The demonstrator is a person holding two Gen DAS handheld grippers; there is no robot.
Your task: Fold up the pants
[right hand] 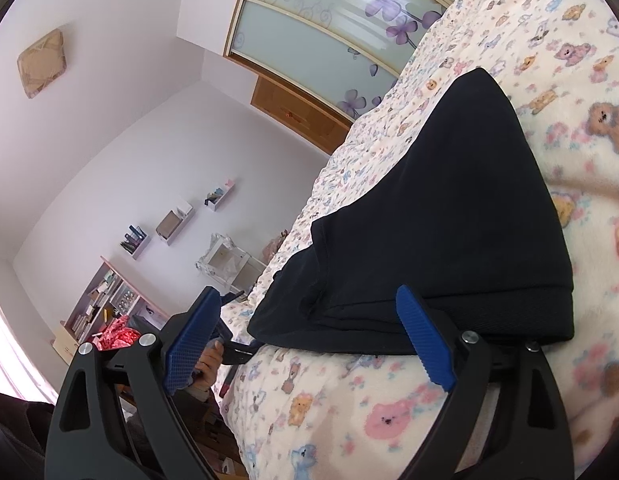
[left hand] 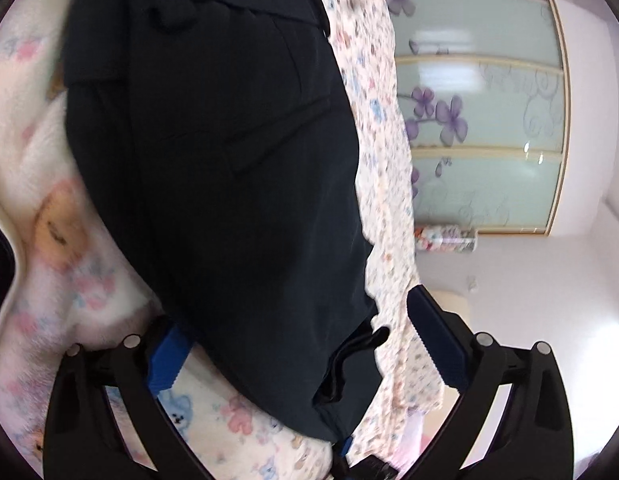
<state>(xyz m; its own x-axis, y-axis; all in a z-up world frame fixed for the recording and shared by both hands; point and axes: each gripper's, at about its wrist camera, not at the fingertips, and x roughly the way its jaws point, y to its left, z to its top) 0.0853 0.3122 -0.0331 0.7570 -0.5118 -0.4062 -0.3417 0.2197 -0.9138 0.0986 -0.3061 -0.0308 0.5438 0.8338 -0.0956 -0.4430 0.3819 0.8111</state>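
Note:
Black pants [left hand: 229, 152] lie folded on a bed blanket with a bear print [left hand: 41, 208]. In the left wrist view the waistband end with belt loops is at the top and the near edge reaches between my left gripper's fingers. My left gripper [left hand: 305, 352] is open, its blue pads [left hand: 169, 360] on either side of the pants' near edge. In the right wrist view the pants [right hand: 461, 220] lie as a folded bundle on the blanket [right hand: 349, 420]. My right gripper [right hand: 305, 344] is open at the bundle's near folded edge, with nothing between its pads.
The bed's edge runs along the pants' side, dropping to the room. A wardrobe with frosted floral doors [right hand: 333, 20] stands beyond the bed. Wall shelves [right hand: 173, 224] and a cluttered desk [right hand: 105, 312] are at the left in the right wrist view.

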